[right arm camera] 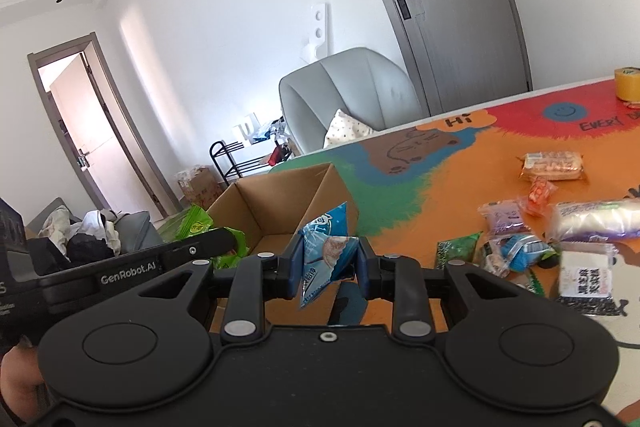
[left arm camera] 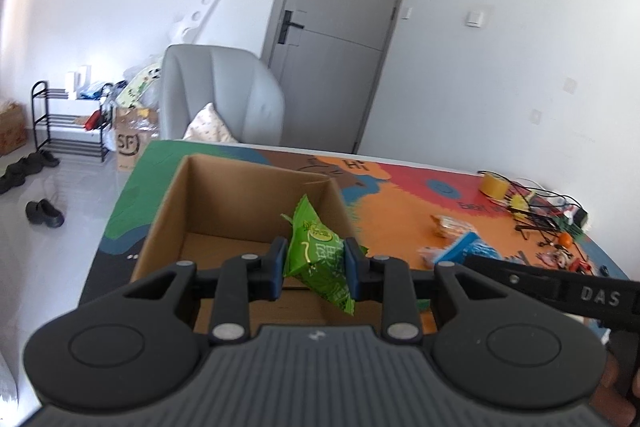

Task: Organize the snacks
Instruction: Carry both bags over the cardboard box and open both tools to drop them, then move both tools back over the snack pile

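My left gripper (left arm camera: 315, 264) is shut on a green snack packet (left arm camera: 320, 255) and holds it above the near right part of an open cardboard box (left arm camera: 208, 203). The box inside looks bare. My right gripper (right arm camera: 330, 263) is shut on a blue snack packet (right arm camera: 326, 247) just right of the same box (right arm camera: 280, 203). The left gripper's body (right arm camera: 132, 269) and its green packet (right arm camera: 192, 223) show at the left of the right wrist view. The blue packet (left arm camera: 472, 247) shows blurred in the left wrist view.
Several loose snack packets (right arm camera: 552, 167) lie on the colourful table mat (right arm camera: 460, 167) to the right. A yellow tape roll (left arm camera: 494, 183) and a tangle of wires and small parts (left arm camera: 548, 223) sit at the far right. A grey armchair (left arm camera: 220, 91) stands behind the table.
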The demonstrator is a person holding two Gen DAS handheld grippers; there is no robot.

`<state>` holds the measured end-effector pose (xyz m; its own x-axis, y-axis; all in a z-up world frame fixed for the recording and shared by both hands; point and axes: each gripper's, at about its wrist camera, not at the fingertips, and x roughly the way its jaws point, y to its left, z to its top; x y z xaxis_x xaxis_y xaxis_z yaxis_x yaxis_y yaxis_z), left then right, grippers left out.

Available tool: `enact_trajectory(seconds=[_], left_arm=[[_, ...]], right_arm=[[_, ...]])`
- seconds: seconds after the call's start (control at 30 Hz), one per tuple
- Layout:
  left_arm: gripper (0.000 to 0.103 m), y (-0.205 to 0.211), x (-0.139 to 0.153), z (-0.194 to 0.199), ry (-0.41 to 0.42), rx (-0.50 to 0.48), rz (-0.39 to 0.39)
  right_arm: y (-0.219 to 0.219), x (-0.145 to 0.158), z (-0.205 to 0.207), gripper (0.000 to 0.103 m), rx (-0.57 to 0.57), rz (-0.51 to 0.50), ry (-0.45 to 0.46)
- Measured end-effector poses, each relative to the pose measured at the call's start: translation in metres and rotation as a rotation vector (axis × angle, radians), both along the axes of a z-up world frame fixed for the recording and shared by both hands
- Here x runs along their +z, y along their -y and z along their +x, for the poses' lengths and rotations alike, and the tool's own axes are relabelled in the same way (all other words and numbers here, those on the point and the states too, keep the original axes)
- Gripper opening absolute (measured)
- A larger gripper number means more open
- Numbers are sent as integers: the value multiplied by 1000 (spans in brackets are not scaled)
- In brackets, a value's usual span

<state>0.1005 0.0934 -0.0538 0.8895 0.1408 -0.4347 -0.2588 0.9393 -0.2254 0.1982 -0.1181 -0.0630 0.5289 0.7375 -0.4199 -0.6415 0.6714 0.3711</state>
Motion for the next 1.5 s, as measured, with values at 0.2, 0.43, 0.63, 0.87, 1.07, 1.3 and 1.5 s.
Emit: enact_trajectory(seconds=[0.2, 0.43, 0.63, 0.87, 1.07, 1.3, 1.5], left_arm=[[29, -17, -4, 0, -15, 40, -17], [29, -31, -5, -3, -14, 74, -35], [33, -39, 0, -8, -3, 120, -15], [47, -41, 8, -20, 7, 140, -25], [69, -36, 9, -24, 6, 139, -26], [86, -20, 11, -21, 21, 118, -22], [93, 1, 14, -16, 28, 68, -15]], right_arm=[[-17, 0, 1, 28, 30, 12, -1], [-45, 2, 4, 28, 66, 15, -2], [-62, 2, 5, 28, 90, 21, -14], [-72, 6, 4, 31, 132, 63, -25], [-53, 9, 2, 59, 67, 70, -15], [-16, 7, -1, 77, -16, 58, -18], [15, 6, -6, 88, -78, 52, -18]])
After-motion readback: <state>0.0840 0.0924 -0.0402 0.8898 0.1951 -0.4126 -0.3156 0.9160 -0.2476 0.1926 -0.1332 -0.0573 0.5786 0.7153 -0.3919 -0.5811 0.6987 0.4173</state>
